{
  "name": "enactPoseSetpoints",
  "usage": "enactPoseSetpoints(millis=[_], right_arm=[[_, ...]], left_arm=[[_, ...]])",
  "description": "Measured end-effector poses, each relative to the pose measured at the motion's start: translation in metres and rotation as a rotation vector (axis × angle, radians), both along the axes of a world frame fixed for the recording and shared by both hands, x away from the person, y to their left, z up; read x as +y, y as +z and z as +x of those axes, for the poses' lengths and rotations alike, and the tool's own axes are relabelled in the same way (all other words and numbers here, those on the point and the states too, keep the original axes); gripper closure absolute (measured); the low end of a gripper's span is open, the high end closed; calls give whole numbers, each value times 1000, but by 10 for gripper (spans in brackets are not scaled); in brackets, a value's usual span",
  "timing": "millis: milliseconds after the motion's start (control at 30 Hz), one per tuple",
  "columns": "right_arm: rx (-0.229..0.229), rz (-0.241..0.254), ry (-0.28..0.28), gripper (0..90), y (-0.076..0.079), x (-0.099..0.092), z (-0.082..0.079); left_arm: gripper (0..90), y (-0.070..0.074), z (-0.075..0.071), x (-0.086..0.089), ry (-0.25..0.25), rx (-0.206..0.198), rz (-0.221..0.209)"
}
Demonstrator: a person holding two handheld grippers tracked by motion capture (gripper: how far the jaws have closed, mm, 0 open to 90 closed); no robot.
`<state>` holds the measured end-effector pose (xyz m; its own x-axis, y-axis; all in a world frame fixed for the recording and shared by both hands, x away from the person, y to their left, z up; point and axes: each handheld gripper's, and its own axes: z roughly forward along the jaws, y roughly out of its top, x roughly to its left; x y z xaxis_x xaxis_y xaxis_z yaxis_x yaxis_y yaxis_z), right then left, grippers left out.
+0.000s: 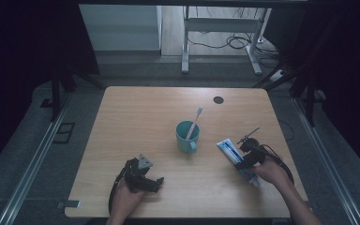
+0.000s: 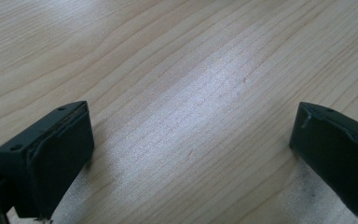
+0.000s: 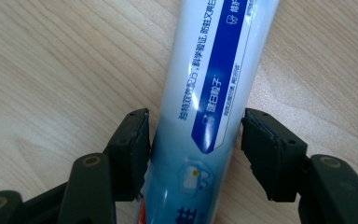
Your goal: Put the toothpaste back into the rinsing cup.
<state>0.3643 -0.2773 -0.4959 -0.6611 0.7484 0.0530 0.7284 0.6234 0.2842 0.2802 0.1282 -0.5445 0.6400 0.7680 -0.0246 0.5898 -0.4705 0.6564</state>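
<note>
A white and blue toothpaste tube [image 1: 228, 150] lies flat on the wooden table [image 1: 136, 122] at the right. My right gripper [image 1: 243, 160] straddles the tube [image 3: 209, 93] low over the wood, one pad close beside each side. A thin gap shows at the right pad, so the right gripper [image 3: 195, 135] stands open. A teal mug [image 1: 186, 138] with a white toothbrush [image 1: 195, 121] in it stands mid-table, left of the tube. My left gripper [image 1: 158, 181] rests near the front edge, and in the left gripper view my left gripper [image 2: 191, 140] is wide open over bare wood.
A dark round cable hole [image 1: 218, 100] sits near the table's far edge. Bare wood stretches across the left half of the table and between the two hands. Beyond the table stand a white desk frame [image 1: 215, 28] and loose cables on the floor.
</note>
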Motion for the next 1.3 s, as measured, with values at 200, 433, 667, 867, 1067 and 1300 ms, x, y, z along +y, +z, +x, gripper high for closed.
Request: enactPoseSetpoints(millis=[200, 433, 667, 867, 1067, 1300], right_arm=[[33, -29, -1, 415, -2, 5, 7], [50, -69, 2, 423, -6, 14, 14], [79, -90, -16, 525, -4, 15, 16], [92, -54, -21, 669, 3, 9, 18], [75, -52, -15, 699, 5, 7, 16], [44, -38, -1, 701, 13, 4, 13]], left_arm=[[0, 0, 0, 0, 0, 0, 2], [0, 0, 0, 0, 0, 1, 2], [0, 0, 0, 0, 0, 1, 2], [0, 0, 0, 0, 0, 0, 0], [0, 0, 0, 0, 1, 0, 1], [0, 0, 0, 0, 0, 1, 2]])
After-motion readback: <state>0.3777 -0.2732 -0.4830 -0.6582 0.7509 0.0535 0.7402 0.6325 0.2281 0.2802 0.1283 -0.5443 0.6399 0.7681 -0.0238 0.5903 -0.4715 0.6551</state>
